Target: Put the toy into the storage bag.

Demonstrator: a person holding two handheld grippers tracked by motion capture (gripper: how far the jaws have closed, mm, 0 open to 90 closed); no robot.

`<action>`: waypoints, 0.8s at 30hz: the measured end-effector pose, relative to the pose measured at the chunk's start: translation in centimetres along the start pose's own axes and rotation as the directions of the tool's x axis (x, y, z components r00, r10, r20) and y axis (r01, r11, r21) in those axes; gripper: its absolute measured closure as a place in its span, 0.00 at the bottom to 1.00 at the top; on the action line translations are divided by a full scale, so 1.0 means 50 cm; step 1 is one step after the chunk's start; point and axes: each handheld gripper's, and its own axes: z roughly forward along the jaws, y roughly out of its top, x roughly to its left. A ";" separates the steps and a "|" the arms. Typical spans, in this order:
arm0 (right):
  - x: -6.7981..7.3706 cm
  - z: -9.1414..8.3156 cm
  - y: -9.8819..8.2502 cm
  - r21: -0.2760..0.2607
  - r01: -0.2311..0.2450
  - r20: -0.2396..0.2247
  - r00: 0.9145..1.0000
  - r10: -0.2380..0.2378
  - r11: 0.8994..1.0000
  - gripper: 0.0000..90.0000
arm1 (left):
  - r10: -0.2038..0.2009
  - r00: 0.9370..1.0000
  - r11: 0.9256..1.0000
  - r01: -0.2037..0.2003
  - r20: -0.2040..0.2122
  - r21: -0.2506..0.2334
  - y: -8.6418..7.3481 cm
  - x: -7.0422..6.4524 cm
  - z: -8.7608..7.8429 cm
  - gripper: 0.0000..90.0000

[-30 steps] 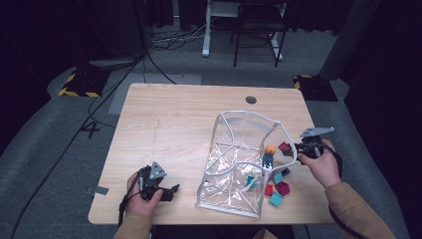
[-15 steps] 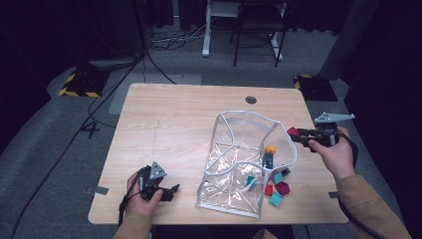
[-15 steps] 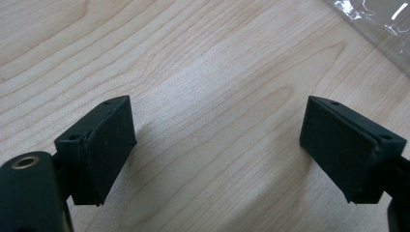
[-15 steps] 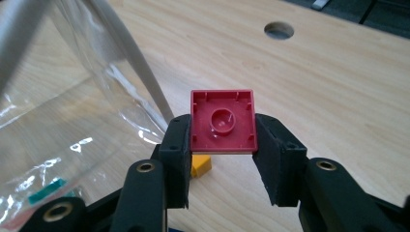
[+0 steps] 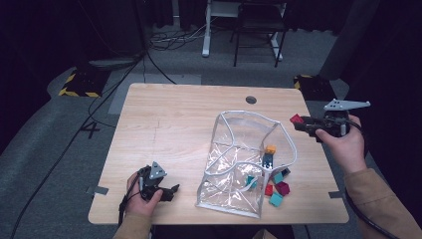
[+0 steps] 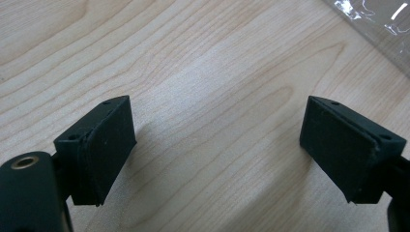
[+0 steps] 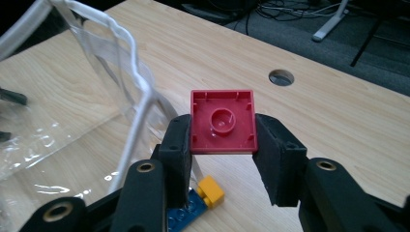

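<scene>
Right gripper (image 7: 222, 145) clenched on a square red plastic building block (image 7: 222, 122), hollow underside with central round socket facing the camera. Below its jaws: yellow brick (image 7: 210, 191) on blue brick (image 7: 186, 212). Beyond: clear plastic pouch (image 7: 72, 96). Left gripper (image 6: 217, 145) released, nothing between its jaws.

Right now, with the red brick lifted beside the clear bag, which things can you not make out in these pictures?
- High view: shapes of the loose bricks by the clear bag are too small; the bag's glare blurs any inside.
- Right gripper view: the right gripper hides part of the blue brick; the red brick shows its hollow underside, not its studs.
- Left gripper view: the open left gripper; the bag is cut off by the top edge.
</scene>
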 end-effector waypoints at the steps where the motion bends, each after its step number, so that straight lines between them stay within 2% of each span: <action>1: 0.004 -0.002 0.005 -0.004 0.004 -0.006 1.000 -0.004 1.000 0.66 | -0.001 1.000 1.000 0.001 0.000 0.001 0.000 0.000 0.000 0.14; 13: 0.047 -0.005 0.051 -0.016 0.048 -0.044 0.998 -0.048 0.999 0.66 | 0.001 1.000 1.000 -0.001 0.009 0.001 0.000 0.001 0.001 0.14; 24: 0.099 0.031 0.082 -0.006 0.099 -0.108 0.989 -0.099 0.995 0.66 | 0.002 1.000 1.000 -0.002 0.009 0.001 0.001 0.001 0.001 0.14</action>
